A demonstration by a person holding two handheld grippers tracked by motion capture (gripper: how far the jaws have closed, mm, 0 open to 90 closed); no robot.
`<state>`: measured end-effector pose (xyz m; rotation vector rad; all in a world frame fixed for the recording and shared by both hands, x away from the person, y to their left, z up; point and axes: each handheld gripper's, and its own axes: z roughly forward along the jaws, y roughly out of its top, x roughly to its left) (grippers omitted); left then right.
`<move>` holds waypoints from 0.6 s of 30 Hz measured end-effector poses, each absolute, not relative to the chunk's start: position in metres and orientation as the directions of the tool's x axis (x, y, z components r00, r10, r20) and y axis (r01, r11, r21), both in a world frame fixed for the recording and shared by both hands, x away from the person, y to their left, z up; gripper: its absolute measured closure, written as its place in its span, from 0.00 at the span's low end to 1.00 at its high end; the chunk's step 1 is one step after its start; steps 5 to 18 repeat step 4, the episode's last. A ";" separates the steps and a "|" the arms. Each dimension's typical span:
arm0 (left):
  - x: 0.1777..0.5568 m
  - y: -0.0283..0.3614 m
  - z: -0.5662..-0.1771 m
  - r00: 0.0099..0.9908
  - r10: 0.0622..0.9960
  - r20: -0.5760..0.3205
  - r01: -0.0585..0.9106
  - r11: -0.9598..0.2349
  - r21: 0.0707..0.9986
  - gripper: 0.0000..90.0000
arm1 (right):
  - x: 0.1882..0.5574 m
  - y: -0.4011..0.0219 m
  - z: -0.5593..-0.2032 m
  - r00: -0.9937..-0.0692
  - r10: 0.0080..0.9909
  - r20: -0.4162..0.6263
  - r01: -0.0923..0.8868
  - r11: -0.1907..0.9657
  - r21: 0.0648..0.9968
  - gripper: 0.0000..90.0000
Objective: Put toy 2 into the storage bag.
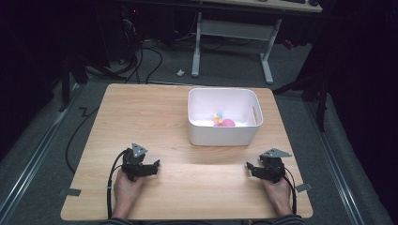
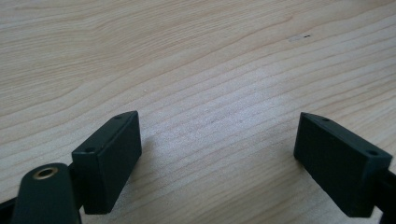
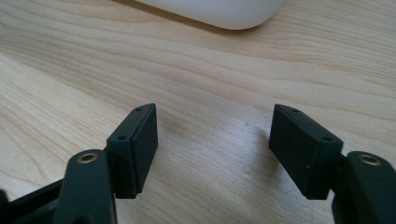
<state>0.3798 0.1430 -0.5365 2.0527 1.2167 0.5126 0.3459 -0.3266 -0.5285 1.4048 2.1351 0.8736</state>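
Left tool (image 1: pixel 152 165) low over the table (image 1: pixel 141 117), jaws spread wide, nothing between them; the left gripper view has bare wood grain past the pads (image 2: pixel 109 163). Right tool (image 1: pixel 250 168) also low over the table, jaws parted, holding nothing, bare wood between its pads (image 3: pixel 135 149). Both hands sit at the near edge, tools pointing inward toward each other.

Ahead of both tools, closer to the right one: white bin (image 1: pixel 224 133), upright, open top. Its rounded lower corner (image 3: pixel 219 11) lies just beyond the right tool's jaws. Inside, on the bin floor: small toys (image 1: pixel 223 120), pink with yellow and blue bits, too small to identify.

Judgement: bin looks like light, stiff plastic, smooth walls likely slippery; pinch the top rim or the side handle slot. Toys look light, possibly soft; reach down from above.
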 end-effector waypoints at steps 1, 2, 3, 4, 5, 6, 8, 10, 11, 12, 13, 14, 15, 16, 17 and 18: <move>0.380 0.143 -0.537 0.483 0.875 -0.010 0.604 -0.326 0.727 0.17 | 0.346 -0.326 -0.530 -0.397 0.917 -0.021 0.630 0.290 0.720 0.33; 0.380 0.143 -0.537 0.483 0.875 -0.010 0.604 -0.326 0.727 0.17 | 0.346 -0.326 -0.530 -0.397 0.918 -0.021 0.630 0.289 0.720 0.32; 0.380 0.143 -0.537 0.483 0.875 -0.010 0.604 -0.326 0.727 0.17 | 0.346 -0.326 -0.530 -0.397 0.918 -0.020 0.631 0.289 0.720 0.32; 0.380 0.143 -0.537 0.483 0.875 -0.010 0.604 -0.325 0.728 0.17 | 0.346 -0.326 -0.530 -0.397 0.918 -0.021 0.630 0.289 0.720 0.32; 0.380 0.143 -0.537 0.483 0.875 -0.010 0.604 -0.325 0.728 0.17 | 0.346 -0.326 -0.530 -0.397 0.918 -0.021 0.630 0.289 0.720 0.32; 0.380 0.143 -0.537 0.483 0.875 -0.010 0.604 -0.325 0.728 0.17 | 0.346 -0.326 -0.530 -0.397 0.918 -0.021 0.630 0.289 0.720 0.32; 0.380 0.143 -0.537 0.483 0.875 -0.010 0.604 -0.325 0.728 0.17 | 0.346 -0.326 -0.530 -0.397 0.918 -0.021 0.630 0.289 0.720 0.32; 0.380 0.143 -0.537 0.483 0.875 -0.010 0.604 -0.325 0.728 0.17 | 0.346 -0.326 -0.530 -0.397 0.918 -0.021 0.630 0.289 0.720 0.32; 0.380 0.143 -0.537 0.483 0.875 -0.010 0.604 -0.325 0.728 0.17 | 0.346 -0.326 -0.530 -0.397 0.918 -0.021 0.630 0.289 0.720 0.32; 0.380 0.143 -0.537 0.483 0.875 -0.010 0.604 -0.325 0.728 0.17 | 0.346 -0.326 -0.530 -0.397 0.918 -0.021 0.630 0.289 0.720 0.32; 0.380 0.143 -0.537 0.483 0.875 -0.010 0.604 -0.325 0.728 0.17 | 0.346 -0.326 -0.530 -0.397 0.918 -0.021 0.630 0.289 0.720 0.32; 0.380 0.143 -0.537 0.483 0.875 -0.010 0.604 -0.325 0.728 0.17 | 0.346 -0.326 -0.530 -0.397 0.918 -0.021 0.630 0.289 0.720 0.32; 0.380 0.143 -0.537 0.483 0.875 -0.010 0.604 -0.325 0.728 0.17 | 0.346 -0.326 -0.530 -0.397 0.918 -0.021 0.630 0.289 0.720 0.32; 0.380 0.143 -0.537 0.483 0.875 -0.010 0.604 -0.325 0.728 0.17 | 0.346 -0.326 -0.530 -0.397 0.918 -0.021 0.630 0.289 0.720 0.32; 0.380 0.143 -0.537 0.483 0.875 -0.010 0.604 -0.325 0.728 0.17 | 0.346 -0.326 -0.530 -0.397 0.918 -0.021 0.630 0.289 0.720 0.32; 0.380 0.143 -0.537 0.483 0.875 -0.010 0.604 -0.325 0.728 0.17 | 0.346 -0.326 -0.530 -0.397 0.918 -0.021 0.630 0.289 0.720 0.32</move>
